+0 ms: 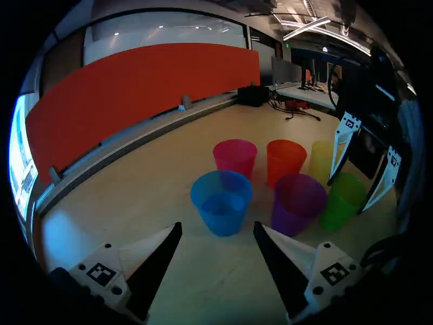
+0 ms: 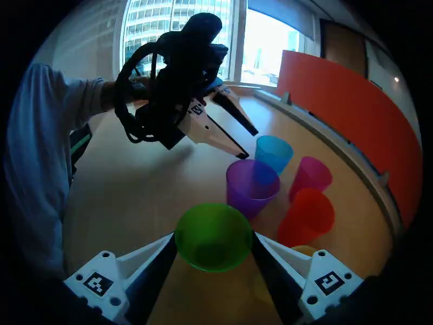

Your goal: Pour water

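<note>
Several coloured plastic cups stand together on a pale wooden table [image 1: 140,195]. The blue cup [image 1: 222,203] sits just ahead of my left gripper [image 1: 216,227], whose fingers are open with nothing between them. Behind it are a pink cup [image 1: 235,157], an orange cup [image 1: 285,161] and a yellow cup [image 1: 321,160], with a purple cup [image 1: 296,203] beside it. My right gripper [image 2: 214,236] has a finger pressed on each side of the green cup [image 2: 214,238]. From the left gripper view, the right gripper [image 1: 347,195] straddles the green cup [image 1: 342,211].
A long orange partition [image 1: 146,92] with a grey ledge runs along the table's far side. A person's sleeve [image 2: 38,162] and the hand holding the left gripper [image 2: 250,145] reach over the table. Windows lie behind. Bare tabletop [image 2: 135,184] stretches left of the cups.
</note>
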A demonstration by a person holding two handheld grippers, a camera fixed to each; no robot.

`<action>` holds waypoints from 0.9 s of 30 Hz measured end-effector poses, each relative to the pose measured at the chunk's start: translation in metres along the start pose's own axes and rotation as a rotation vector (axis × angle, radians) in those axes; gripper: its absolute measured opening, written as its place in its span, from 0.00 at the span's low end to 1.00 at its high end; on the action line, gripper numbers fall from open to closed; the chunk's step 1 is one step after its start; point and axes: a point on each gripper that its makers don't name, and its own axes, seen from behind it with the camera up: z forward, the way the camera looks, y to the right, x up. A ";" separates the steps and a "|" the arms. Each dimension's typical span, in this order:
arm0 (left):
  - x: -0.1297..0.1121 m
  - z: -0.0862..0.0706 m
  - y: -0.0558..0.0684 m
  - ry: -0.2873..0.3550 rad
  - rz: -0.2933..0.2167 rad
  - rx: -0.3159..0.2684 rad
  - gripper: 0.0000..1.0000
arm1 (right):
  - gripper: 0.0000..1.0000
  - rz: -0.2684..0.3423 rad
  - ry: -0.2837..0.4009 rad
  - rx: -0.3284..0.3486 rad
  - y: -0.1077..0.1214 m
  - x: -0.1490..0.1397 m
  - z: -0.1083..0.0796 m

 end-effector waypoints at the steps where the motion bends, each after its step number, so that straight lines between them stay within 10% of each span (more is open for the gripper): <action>1: 0.000 0.001 0.000 -0.001 0.000 -0.002 0.98 | 0.94 -0.001 0.000 0.000 0.000 0.000 0.000; 27: 0.011 0.038 0.009 -0.031 0.013 -0.052 0.99 | 0.94 0.000 0.009 0.011 -0.001 -0.002 -0.003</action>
